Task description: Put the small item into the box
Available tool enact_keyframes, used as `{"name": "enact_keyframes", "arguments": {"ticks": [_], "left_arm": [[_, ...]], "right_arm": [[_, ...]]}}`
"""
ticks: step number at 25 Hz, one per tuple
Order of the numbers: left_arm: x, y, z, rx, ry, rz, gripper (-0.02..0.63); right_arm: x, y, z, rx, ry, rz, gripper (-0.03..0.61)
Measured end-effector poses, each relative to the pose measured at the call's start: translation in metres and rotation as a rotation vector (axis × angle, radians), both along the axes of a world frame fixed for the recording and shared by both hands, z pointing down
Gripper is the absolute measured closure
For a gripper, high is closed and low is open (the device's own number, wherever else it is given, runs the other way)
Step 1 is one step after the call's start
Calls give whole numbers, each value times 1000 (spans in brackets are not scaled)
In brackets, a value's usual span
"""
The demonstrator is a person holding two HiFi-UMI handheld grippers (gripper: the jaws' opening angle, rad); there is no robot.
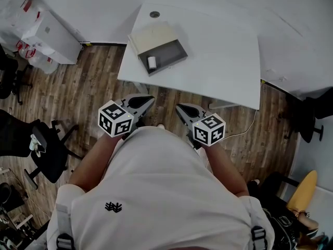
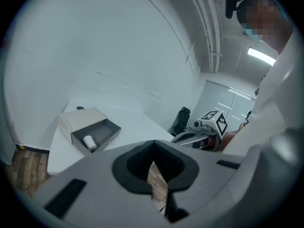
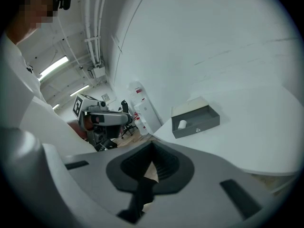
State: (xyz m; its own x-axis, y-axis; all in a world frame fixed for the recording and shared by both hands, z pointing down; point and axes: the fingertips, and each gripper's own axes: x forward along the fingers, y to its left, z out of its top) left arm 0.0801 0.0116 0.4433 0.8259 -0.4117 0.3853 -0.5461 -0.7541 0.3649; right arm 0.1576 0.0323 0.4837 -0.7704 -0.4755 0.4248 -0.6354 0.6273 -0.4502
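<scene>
A grey open box (image 1: 162, 51) with a beige lid part stands on the white table (image 1: 218, 56), toward its far left. The small white cylinder (image 1: 152, 62) lies inside the box. Both grippers hang over the wooden floor, short of the table's near edge and close to the person's body. The left gripper (image 1: 148, 101) is shut and holds nothing. The right gripper (image 1: 180, 108) is shut and empty too. In the left gripper view, the box (image 2: 95, 129) and the cylinder (image 2: 89, 142) lie beyond the closed left gripper (image 2: 153, 144). In the right gripper view, the box (image 3: 195, 120) holds the cylinder (image 3: 182, 124) past the closed right gripper (image 3: 152, 146).
A black office chair (image 1: 49, 150) stands on the floor at the left. A white cabinet with plastic bags (image 1: 44, 33) is at the back left. A cable (image 1: 248, 126) trails below the table's right corner. A round grommet (image 1: 154, 14) sits behind the box.
</scene>
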Motion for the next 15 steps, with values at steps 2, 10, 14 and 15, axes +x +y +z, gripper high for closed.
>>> {"name": "enact_keyframes", "arguments": {"ticks": [2,10,14,15], "left_arm": [[0,1,2,-1,-7,2,606],[5,4,4,0,-17,19,606],[7,6,4,-4,-16,27,606],[7,6,5,-5,-17,28,606]], "right_arm": [[0,1,-1,4,-8,4,572],[0,6,-2,10,-15,11,572],[1,8,-3,10,-11,16,572],[1,8,-4,11,-11,17,572]]}}
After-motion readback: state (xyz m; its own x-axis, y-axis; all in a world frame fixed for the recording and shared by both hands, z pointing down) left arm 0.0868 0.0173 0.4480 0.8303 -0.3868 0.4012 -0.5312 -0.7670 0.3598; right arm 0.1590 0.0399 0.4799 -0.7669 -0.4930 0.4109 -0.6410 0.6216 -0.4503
